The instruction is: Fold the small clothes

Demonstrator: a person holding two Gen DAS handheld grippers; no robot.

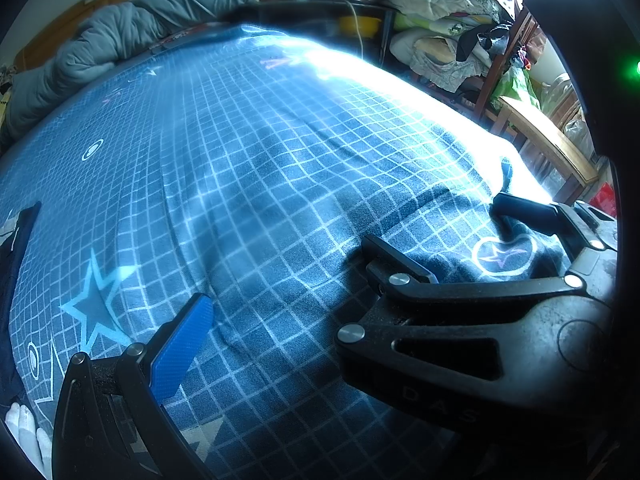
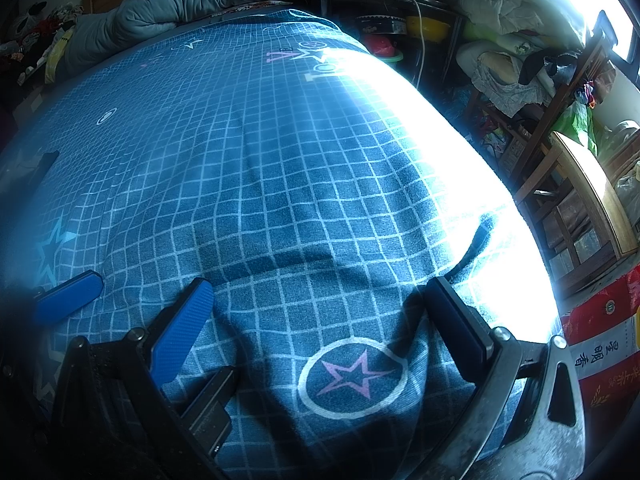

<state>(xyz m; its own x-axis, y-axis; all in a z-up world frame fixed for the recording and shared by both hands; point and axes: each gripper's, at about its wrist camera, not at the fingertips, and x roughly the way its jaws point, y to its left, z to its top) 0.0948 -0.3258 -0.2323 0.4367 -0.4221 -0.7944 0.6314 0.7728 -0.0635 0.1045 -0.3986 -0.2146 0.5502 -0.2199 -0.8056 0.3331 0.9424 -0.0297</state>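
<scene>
While the blue grid-patterned bedsheet (image 2: pixel 280 168) is spread across the frame, both the right gripper (image 2: pixel 316 320) and the left gripper (image 1: pixel 286 276) are seen spread apart above it, and a dark garment (image 1: pixel 12 248) is noted at nine o'clock.

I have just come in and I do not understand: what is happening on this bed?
A person holds two grippers low over a bed covered with a blue checked sheet. The right gripper is open, its fingers on either side of a raised fold with a pink star. The left gripper is open beside it. A dark garment lies at the left edge, not yet picked up.
</scene>
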